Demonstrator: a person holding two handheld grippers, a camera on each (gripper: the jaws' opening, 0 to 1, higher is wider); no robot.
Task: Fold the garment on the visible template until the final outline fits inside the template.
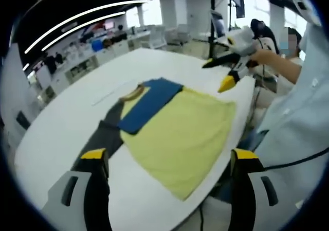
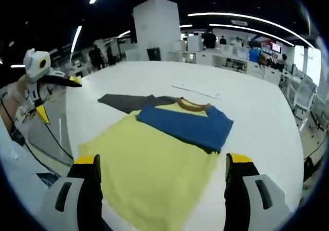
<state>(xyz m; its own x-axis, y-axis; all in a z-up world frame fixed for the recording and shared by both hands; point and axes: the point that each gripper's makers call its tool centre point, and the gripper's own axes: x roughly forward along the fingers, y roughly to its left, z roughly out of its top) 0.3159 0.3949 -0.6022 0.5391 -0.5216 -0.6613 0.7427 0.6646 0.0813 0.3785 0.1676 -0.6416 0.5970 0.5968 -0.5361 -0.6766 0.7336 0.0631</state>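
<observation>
Both tongs hang open and hold nothing. Just ahead of the right tongs (image 2: 162, 172) the yellow garment (image 2: 154, 164) lies flat on the white table (image 2: 257, 112), its hem nearest and its long axis running straight away towards the collar (image 2: 194, 105). A blue sleeve (image 2: 185, 125) is folded across the chest; a grey sleeve (image 2: 126, 102) trails beyond. The left tongs (image 2: 43, 94) stand off to the side, farther out. No template outline can be made out.

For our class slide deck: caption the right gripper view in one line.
Open right gripper hovers over a yellow T-shirt, one blue sleeve folded across, on a white table.
</observation>
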